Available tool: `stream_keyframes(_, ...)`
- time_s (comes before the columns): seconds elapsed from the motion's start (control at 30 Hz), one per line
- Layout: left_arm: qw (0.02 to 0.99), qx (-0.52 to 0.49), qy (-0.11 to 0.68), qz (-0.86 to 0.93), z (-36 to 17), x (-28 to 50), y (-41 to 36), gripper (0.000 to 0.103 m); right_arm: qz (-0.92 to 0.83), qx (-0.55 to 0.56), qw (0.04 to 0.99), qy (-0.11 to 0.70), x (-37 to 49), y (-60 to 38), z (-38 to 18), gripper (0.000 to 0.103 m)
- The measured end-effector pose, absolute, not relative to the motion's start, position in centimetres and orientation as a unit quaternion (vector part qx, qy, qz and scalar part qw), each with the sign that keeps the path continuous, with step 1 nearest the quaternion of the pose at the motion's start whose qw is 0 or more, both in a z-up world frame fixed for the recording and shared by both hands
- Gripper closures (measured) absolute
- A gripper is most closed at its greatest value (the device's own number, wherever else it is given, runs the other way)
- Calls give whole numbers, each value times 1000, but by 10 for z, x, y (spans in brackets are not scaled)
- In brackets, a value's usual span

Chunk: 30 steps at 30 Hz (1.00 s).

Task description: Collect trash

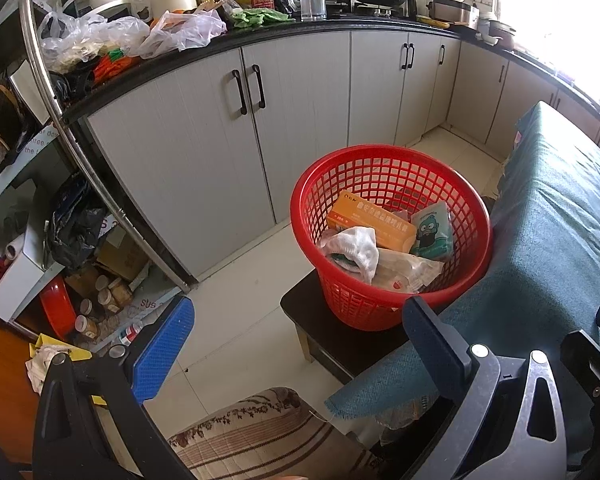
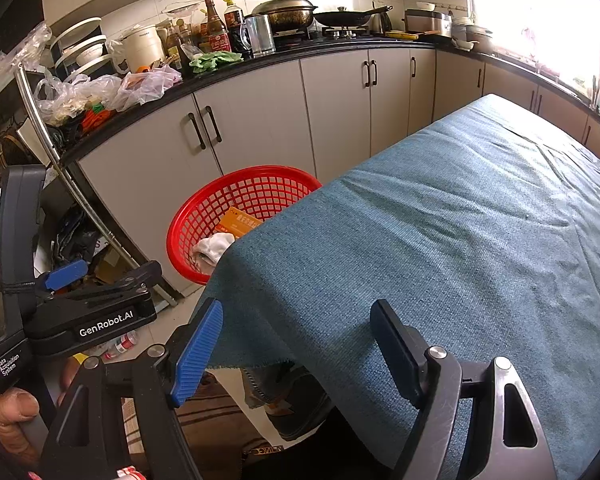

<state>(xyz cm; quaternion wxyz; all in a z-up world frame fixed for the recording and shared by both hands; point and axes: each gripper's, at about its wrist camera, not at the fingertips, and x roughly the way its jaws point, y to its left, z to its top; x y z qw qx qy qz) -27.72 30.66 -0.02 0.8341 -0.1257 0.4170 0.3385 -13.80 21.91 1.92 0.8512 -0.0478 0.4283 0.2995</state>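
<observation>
Left wrist view: red plastic lattice basket [image 1: 392,236] holds trash.
Handling: white crumpled cloth [image 1: 356,246] looks soft, light; pinch a fold.
Left gripper [image 1: 300,328]: wide open, empty.
Right gripper [image 2: 300,340]: wide open, empty.

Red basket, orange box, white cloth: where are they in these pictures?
Red basket [image 1: 392,162], left wrist view, on its far mesh wall.
Orange box [image 1: 370,222], left wrist view, on its printed top face.
White cloth [image 2: 214,247], right wrist view, on its visible folds.
</observation>
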Motion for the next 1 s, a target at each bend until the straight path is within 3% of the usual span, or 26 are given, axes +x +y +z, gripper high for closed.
stream_keyframes(1.0, 830, -129, 426, 335, -5, -277, 310, 0, 300, -48, 852, 427, -140, 221, 19, 21)
